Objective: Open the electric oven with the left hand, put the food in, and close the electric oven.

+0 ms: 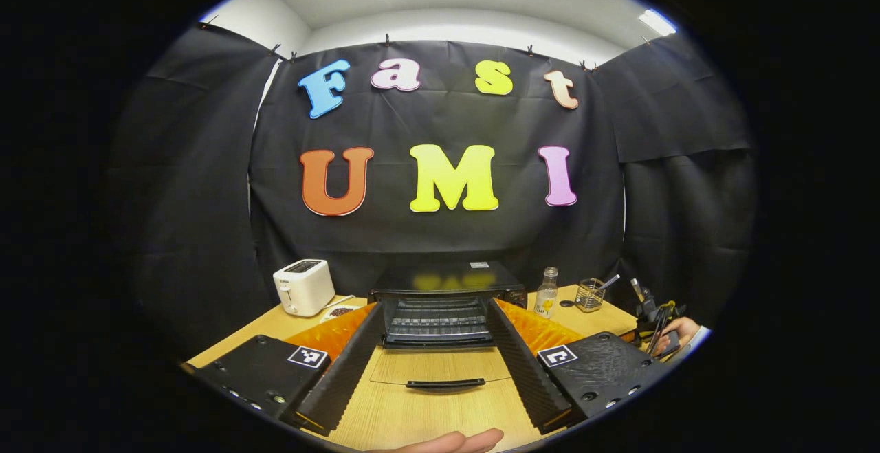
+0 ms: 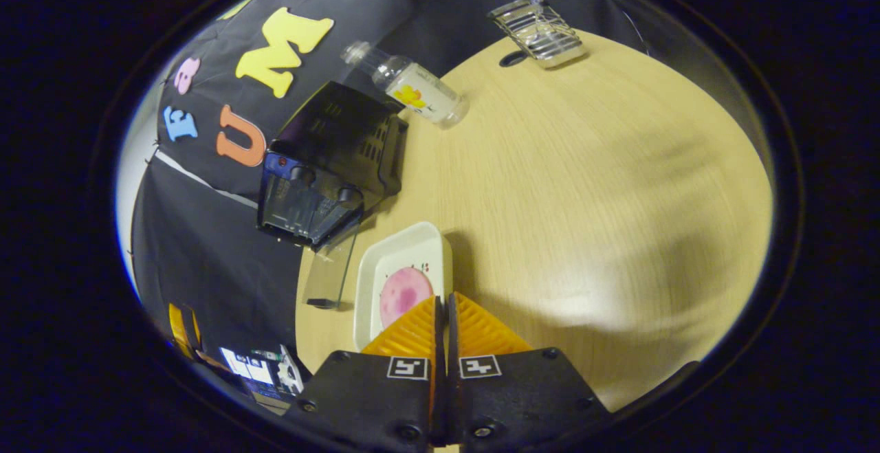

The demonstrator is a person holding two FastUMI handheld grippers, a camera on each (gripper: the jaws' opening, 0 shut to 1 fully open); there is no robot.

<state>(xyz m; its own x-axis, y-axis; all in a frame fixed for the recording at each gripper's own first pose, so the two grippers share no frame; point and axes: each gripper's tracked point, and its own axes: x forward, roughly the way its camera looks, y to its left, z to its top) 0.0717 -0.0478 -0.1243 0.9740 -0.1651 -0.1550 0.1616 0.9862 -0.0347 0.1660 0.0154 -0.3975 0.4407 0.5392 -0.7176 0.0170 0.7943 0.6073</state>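
Note:
In the left gripper view the black electric oven (image 1: 440,281) stands straight ahead with its door (image 1: 440,370) folded down flat on the table, wire racks showing inside. My left gripper (image 1: 436,308) is open, its fingers spread to either side of the oven mouth and holding nothing. In the right gripper view a white tray (image 2: 392,267) carries a round pink piece of food (image 2: 404,293), just right of the oven (image 2: 337,144) and its lowered glass door (image 2: 330,267). My right gripper (image 2: 443,302) is shut on the tray's near rim. It also appears far right (image 1: 653,315), held by a hand.
A white toaster (image 1: 302,286) and a small dish (image 1: 340,312) sit left of the oven. A clear bottle (image 1: 546,293) and a wire holder with utensils (image 1: 591,293) stand to its right. The wooden table (image 2: 584,199) spreads wide beyond the tray.

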